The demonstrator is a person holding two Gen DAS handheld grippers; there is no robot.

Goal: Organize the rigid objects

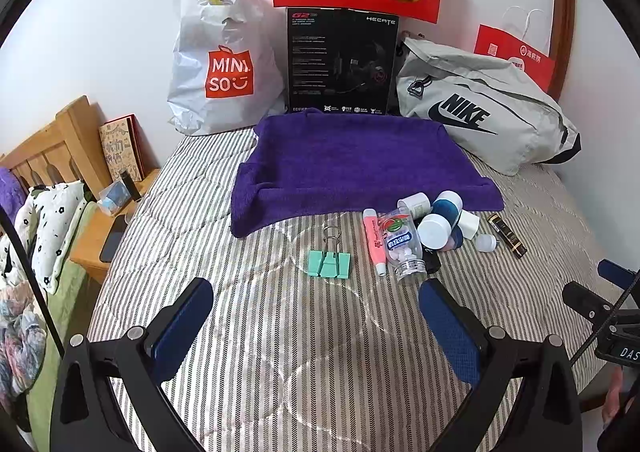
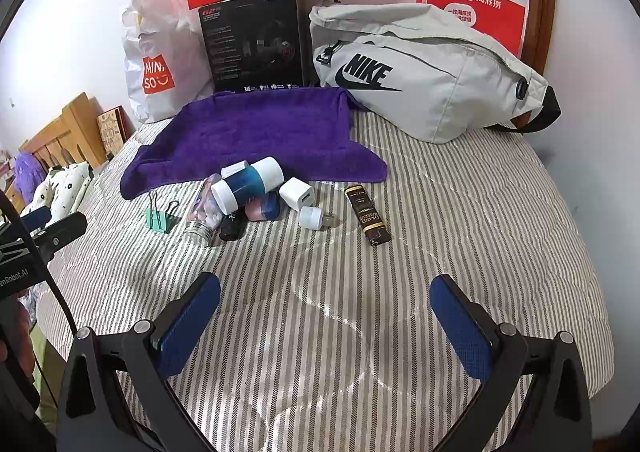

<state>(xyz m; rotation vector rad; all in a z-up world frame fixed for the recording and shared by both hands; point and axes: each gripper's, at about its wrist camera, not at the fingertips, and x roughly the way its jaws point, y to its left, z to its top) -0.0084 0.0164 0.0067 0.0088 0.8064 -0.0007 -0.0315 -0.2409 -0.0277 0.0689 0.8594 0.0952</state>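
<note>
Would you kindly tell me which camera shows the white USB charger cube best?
The right wrist view: the charger cube shows its USB port unobstructed. In the left wrist view the charger cube is partly hidden behind the jars.

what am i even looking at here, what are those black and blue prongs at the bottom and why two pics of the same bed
Those prongs are two handheld grippers, one per hand, each carrying a wide-angle camera. One picture looks along the left gripper, the other along the right gripper. Both are open and hold nothing. On the striped bed lie a purple towel, a green binder clip, a pill bottle, a pink highlighter, a white charger cube and a dark brown bar.
</note>
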